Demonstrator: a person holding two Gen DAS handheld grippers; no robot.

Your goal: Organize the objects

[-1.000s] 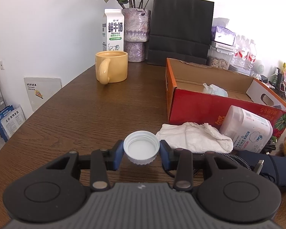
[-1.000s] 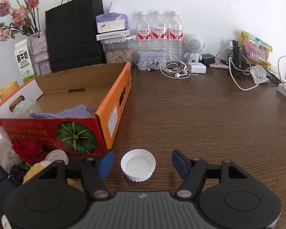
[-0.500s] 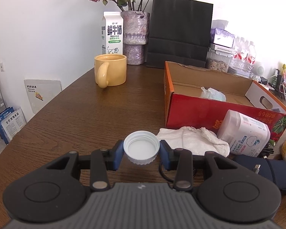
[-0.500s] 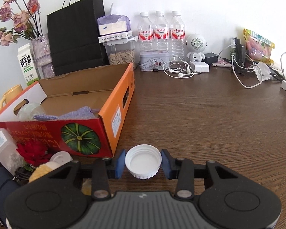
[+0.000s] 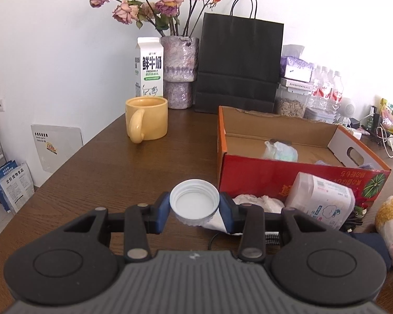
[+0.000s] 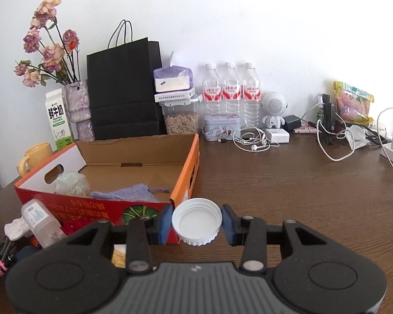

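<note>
Left gripper (image 5: pixel 194 211): jaws closed on a white cap (image 5: pixel 194 201), open side up, held above the brown wooden counter (image 5: pixel 97 183). The blue fingers (image 5: pixel 162 211) press on its ribbed rim from both sides.

Right gripper (image 6: pixel 196 225): jaws closed on a second white cap (image 6: pixel 196 219), open side up, held just in front of the near right corner of the cardboard box (image 6: pixel 186 178).

Near, in the left wrist view: a crumpled white cloth (image 5: pixel 259 201) lies on the counter just behind the held cap. To its right a white plastic bottle (image 5: pixel 323 201) lies on its side against the red front wall of the box. At the far right edge sits a plush toy (image 5: pixel 390 225), yellow and cream.

Middle: the cardboard box, red outside with orange ends, is open at the top. Inside it lie a clear crumpled bag (image 6: pixel 72 181) near the left handle flap and a lilac drawstring pouch (image 6: pixel 129 195) near the front wall. Left of the box stands a yellow mug (image 5: pixel 146 119), handle toward the camera.

Far, along the white wall, left to right: milk carton (image 5: pixel 148 68); vase of dried roses (image 5: pixel 179 70); black paper bag (image 5: pixel 239 65); clear container of seeds (image 6: pixel 181 120) with a tissue pack stacked above it; three water bottles (image 6: pixel 232 91) with red labels; a small white robot-shaped speaker (image 6: pixel 274 110); white earphones (image 6: pixel 251 141); chargers and cables (image 6: pixel 335 141); a yellow snack bag (image 6: pixel 353 102).
</note>
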